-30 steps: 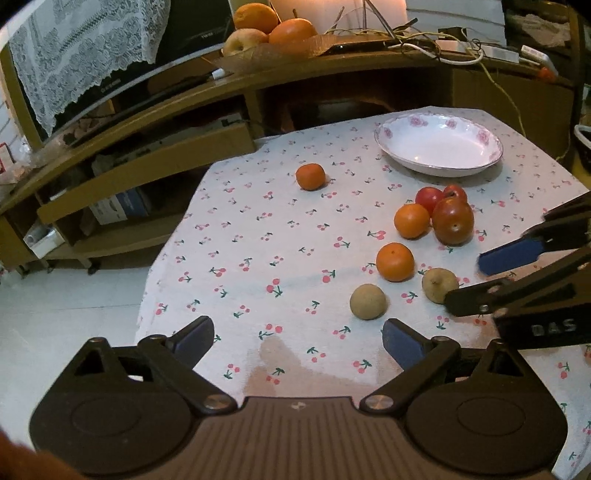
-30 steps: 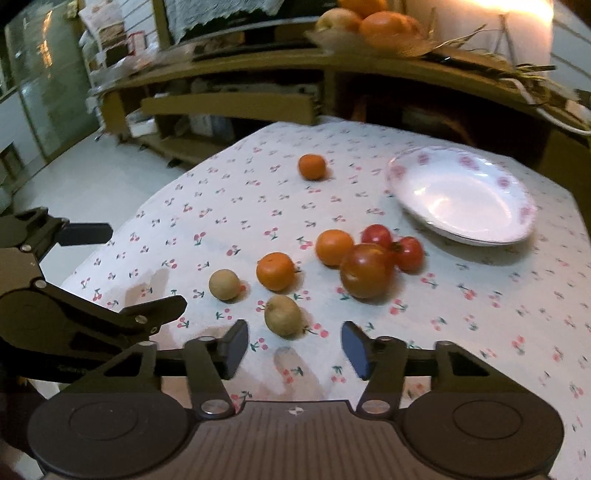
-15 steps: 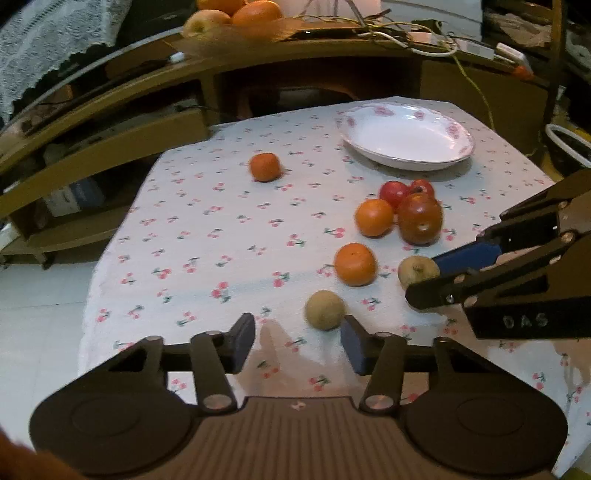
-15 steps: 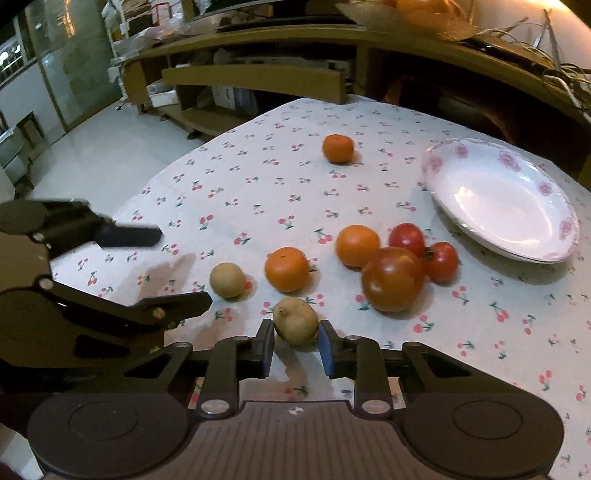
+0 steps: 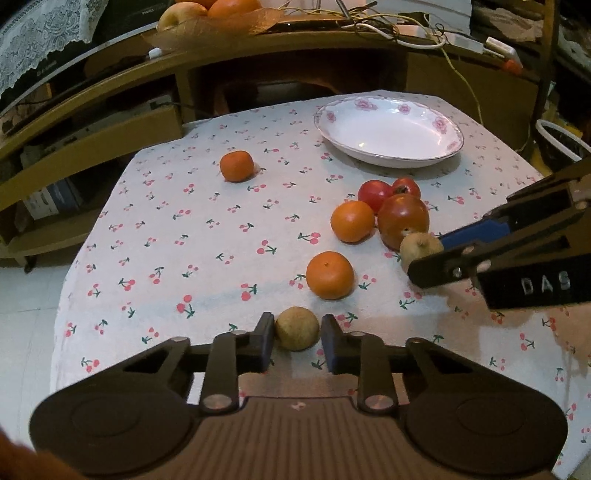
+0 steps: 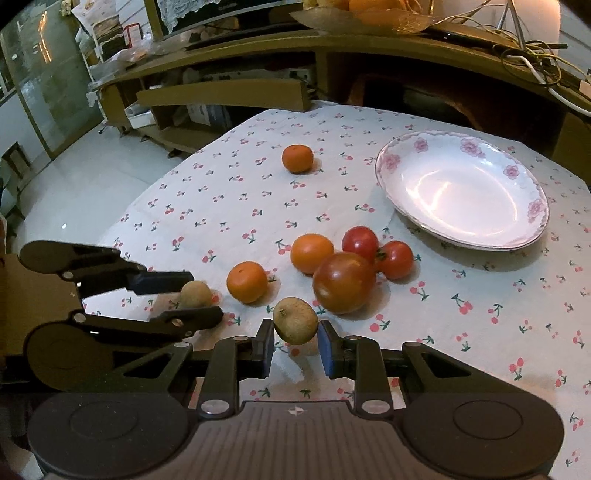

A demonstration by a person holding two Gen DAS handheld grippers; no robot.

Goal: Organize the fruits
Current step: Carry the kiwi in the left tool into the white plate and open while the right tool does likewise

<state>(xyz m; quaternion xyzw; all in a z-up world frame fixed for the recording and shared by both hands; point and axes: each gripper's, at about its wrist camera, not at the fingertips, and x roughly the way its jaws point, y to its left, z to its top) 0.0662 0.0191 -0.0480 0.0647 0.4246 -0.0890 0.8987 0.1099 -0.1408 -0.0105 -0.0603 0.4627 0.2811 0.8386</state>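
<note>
My left gripper (image 5: 297,341) is shut on a small round tan fruit (image 5: 297,328) at the table's near edge; the same fruit shows in the right wrist view (image 6: 195,294). My right gripper (image 6: 295,339) is shut on a second tan fruit (image 6: 295,319) and holds it a little above the cloth; it also shows in the left wrist view (image 5: 419,247). Two oranges (image 5: 330,275) (image 5: 352,220), a big dark tomato (image 5: 403,220) and two small tomatoes (image 5: 373,194) lie close by. A lone orange (image 5: 236,166) sits farther back. A white flowered plate (image 5: 388,131) stands empty at the back right.
The table wears a white cherry-print cloth (image 5: 207,236). A curved wooden shelf unit (image 5: 110,110) stands behind it, with a fruit tray (image 5: 207,14) and cables on top. White floor (image 6: 74,184) lies to the left of the table.
Both grippers moved forward and closed, each on a tan fruit. The right one has lifted its fruit slightly off the cloth.
</note>
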